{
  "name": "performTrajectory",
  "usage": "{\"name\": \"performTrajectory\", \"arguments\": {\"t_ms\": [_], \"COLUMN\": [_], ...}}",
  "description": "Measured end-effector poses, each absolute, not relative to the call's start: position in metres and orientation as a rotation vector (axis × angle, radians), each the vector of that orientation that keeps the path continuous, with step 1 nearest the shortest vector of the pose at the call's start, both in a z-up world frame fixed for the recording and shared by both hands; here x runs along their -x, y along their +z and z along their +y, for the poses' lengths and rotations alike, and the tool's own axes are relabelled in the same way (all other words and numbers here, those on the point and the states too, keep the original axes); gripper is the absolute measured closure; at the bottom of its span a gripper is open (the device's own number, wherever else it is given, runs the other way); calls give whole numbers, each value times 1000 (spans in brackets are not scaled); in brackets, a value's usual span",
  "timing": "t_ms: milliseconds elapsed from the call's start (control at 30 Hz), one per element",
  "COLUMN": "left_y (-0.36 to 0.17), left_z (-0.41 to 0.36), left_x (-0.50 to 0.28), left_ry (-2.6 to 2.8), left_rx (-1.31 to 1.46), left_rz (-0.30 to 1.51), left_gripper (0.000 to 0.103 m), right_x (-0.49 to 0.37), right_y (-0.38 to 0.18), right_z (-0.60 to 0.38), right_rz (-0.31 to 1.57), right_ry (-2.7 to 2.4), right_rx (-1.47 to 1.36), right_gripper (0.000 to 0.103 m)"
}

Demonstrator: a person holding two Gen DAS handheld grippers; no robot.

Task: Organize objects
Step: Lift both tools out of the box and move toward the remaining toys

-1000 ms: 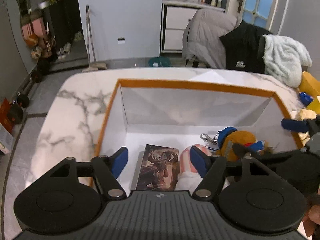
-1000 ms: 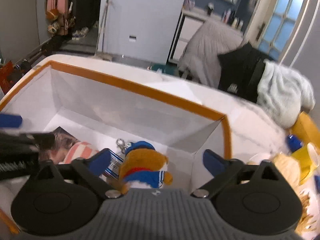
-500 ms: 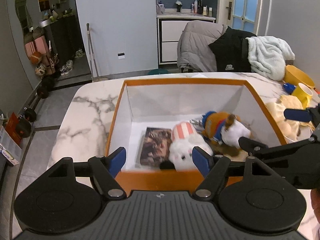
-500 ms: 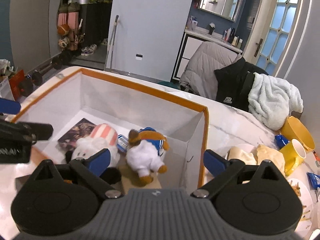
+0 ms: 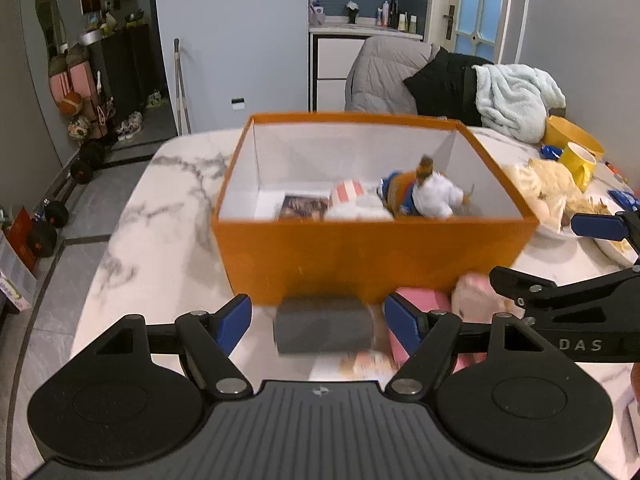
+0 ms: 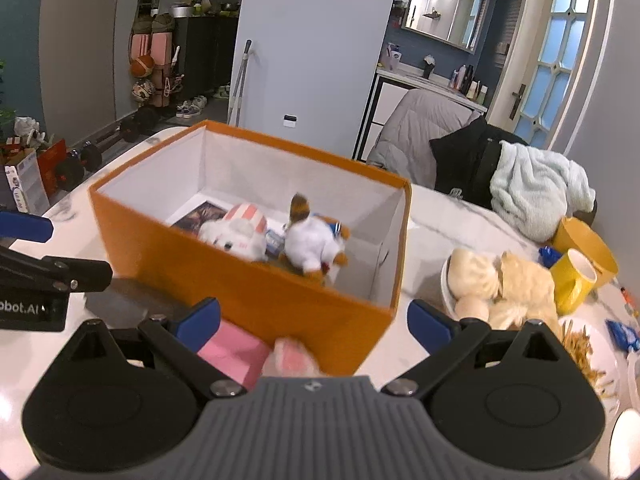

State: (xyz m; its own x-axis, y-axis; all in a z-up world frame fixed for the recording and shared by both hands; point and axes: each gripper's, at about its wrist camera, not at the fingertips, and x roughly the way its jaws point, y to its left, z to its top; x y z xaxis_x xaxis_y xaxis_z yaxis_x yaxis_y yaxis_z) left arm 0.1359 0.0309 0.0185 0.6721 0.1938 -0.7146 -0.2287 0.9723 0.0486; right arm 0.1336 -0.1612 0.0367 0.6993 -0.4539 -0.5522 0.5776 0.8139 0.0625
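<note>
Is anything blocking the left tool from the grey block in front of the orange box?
Nothing visible does. The grey block lies on the table just ahead of the left tool, between its open fingers, with the orange box behind it.

The room was evenly lit by cool indoor light, with a bright lamp glowing over the mirror (image 6: 448, 4) and pale blue light in the door panes (image 5: 484, 8). Glare whitened the marble surface (image 6: 68, 220) at the lower left of the right view. Motion blur smeared the box (image 5: 372, 248), the toys inside and the things just before the tongs. Both fisheye views bent straight lines and darkened at the corners
</note>
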Motion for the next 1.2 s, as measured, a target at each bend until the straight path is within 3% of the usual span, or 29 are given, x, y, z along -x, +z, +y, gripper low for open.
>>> {"name": "performTrajectory", "arguments": {"t_ms": [600, 1100, 1200], "left_y": [-55, -72, -75], "left_z": [1, -7, -11], "left_x": [-81, -81, -84], "left_ry": [188, 128, 119], "left_rx": [76, 105, 77], "left_rz": [800, 742, 742], "left_gripper": [16, 16, 22], "right_x": [-65, -60, -61], "right_y": [-50, -69, -73], "right_z": [-132, -152, -156], "right_rz": [487, 334, 331], "right_ry": [-624, -582, -581], "right_rx": [-464, -639, -647], "right_gripper": [3, 3, 5]}}
